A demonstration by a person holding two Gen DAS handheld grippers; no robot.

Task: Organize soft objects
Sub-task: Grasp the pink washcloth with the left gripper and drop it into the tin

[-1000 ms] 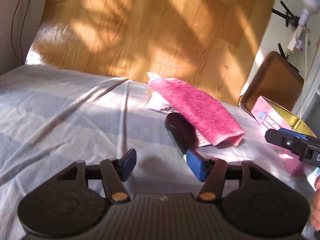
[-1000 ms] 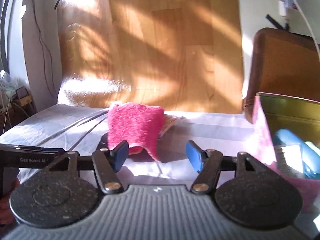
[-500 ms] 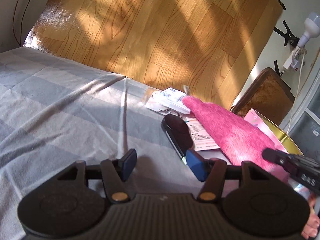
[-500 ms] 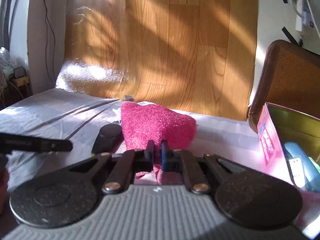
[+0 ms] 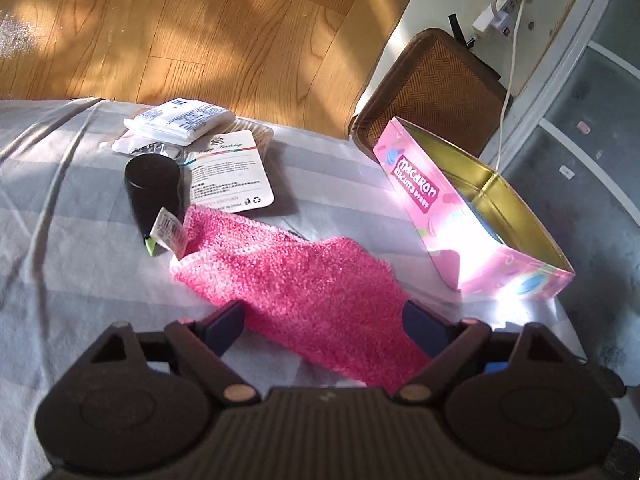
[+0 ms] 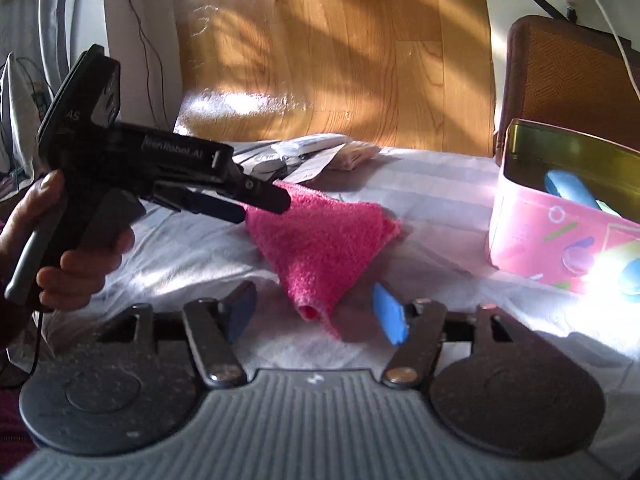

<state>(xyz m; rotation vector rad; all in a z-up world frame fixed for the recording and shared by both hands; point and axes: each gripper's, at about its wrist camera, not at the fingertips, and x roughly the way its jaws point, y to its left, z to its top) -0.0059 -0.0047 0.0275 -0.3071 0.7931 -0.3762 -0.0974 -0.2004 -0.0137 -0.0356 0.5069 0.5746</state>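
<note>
A fuzzy pink sock (image 5: 304,276) lies on the striped grey sheet with a paper tag at its far end. My left gripper (image 5: 324,328) straddles its near part, and its jaws are opening, the pads at the sock's edges without squeezing it. In the right wrist view the sock (image 6: 320,240) points its end between the fingers of my right gripper (image 6: 316,314). Those jaws are opening too, and the pads stand clear of the sock. A hand holds the left gripper (image 6: 260,208) over the sock's far left corner. To the right stands the open pink Macaron tin (image 5: 424,196) (image 6: 540,232).
A black cylinder (image 5: 154,188), a white printed card (image 5: 228,176) and a white tissue pack (image 5: 180,118) lie beyond the sock. A blue thing (image 6: 568,188) lies inside the tin. A brown woven chair (image 5: 432,84) stands past the bed's edge on the wooden floor (image 5: 200,20).
The right gripper, shut on the sock half a second ago, has let it go and opened. The left gripper swung right over the sock and widened.
</note>
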